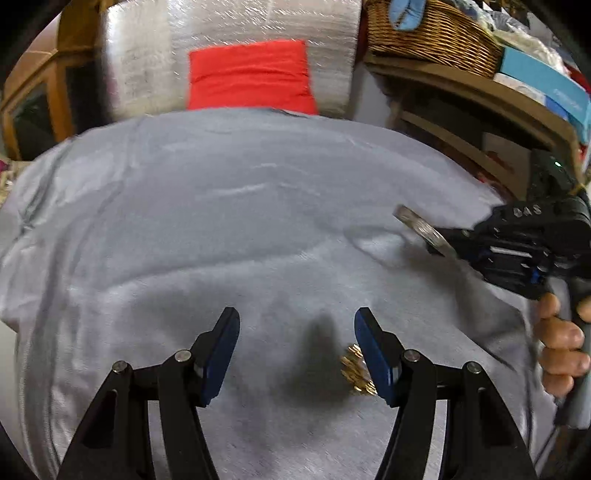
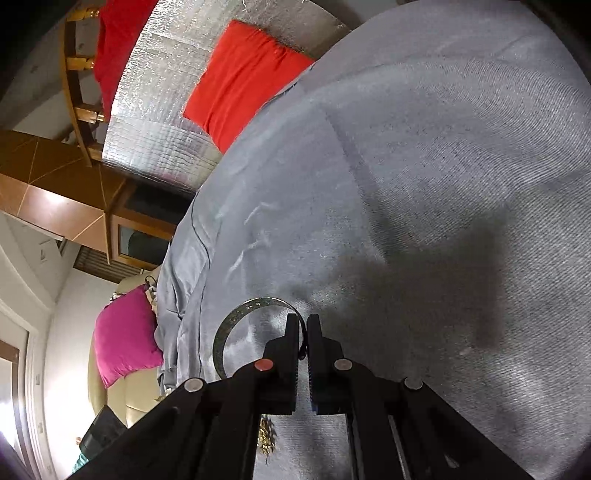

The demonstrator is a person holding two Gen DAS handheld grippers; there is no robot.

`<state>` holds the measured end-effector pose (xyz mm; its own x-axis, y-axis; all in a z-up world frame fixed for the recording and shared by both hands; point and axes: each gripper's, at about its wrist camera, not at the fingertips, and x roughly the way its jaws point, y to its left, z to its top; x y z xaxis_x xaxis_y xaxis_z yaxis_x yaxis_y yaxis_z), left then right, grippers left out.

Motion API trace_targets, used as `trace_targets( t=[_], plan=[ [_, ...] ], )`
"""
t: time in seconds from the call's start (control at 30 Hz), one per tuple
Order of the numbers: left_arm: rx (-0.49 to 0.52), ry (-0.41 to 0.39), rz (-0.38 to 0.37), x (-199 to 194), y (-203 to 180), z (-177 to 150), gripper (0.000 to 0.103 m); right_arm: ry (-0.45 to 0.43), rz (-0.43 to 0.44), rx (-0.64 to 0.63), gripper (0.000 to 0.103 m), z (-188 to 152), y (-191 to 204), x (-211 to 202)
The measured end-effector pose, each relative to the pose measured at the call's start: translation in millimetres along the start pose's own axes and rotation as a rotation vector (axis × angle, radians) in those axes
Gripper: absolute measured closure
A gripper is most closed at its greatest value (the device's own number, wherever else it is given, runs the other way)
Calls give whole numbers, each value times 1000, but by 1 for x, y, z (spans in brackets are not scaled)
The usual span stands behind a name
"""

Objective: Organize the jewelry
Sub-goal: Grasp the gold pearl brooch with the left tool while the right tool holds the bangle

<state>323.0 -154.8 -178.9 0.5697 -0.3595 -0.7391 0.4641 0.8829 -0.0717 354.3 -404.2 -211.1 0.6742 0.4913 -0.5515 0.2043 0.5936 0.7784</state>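
A silver bangle (image 2: 236, 325) hangs over the grey cloth (image 2: 424, 184), with my right gripper (image 2: 303, 325) shut on its rim. In the left wrist view the same bangle (image 1: 421, 229) sticks out from the right gripper (image 1: 452, 240) at the right, held by a person's hand (image 1: 557, 339). A small gold piece of jewelry (image 1: 355, 371) lies on the grey cloth (image 1: 221, 221), just inside the right finger of my left gripper (image 1: 297, 325). That gripper stands open above the cloth with nothing between its pads. The gold piece (image 2: 266, 437) also shows under the right gripper's fingers.
A red cushion (image 1: 251, 75) leans on a silver foil panel (image 1: 147, 55) behind the cloth. A wicker basket (image 1: 432, 33) sits on wooden shelves (image 1: 480, 110) at the upper right. A pink cushion (image 2: 123, 336) lies beyond the cloth's left edge.
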Motion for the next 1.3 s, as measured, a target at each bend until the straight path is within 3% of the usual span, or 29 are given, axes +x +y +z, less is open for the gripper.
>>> trace_targets(
  t=[0.13,0.3,0.4,0.67,0.87,1.3],
  plan=[
    [29,7,-31,-6,-1,-5,38,-2,-8,-10,98,2,0,-3],
    [121,-3,-125,-17,-19,-13,38,-2,-24,-8,98,1,-3,-4],
    [171,8,-119,-12,-31,-16,38,0,-27,-12,98,-1,-2,-3],
    [128,45,-141,2,-30,-18,38,12,-41,-29,98,-5,4,3],
    [113,48,-184,4,-31,-17,55,11,-41,-35,98,-6,5,3],
    [105,10,-134,-14,-26,-21,59,-5,-117,-166,98,-16,34,0]
  ],
)
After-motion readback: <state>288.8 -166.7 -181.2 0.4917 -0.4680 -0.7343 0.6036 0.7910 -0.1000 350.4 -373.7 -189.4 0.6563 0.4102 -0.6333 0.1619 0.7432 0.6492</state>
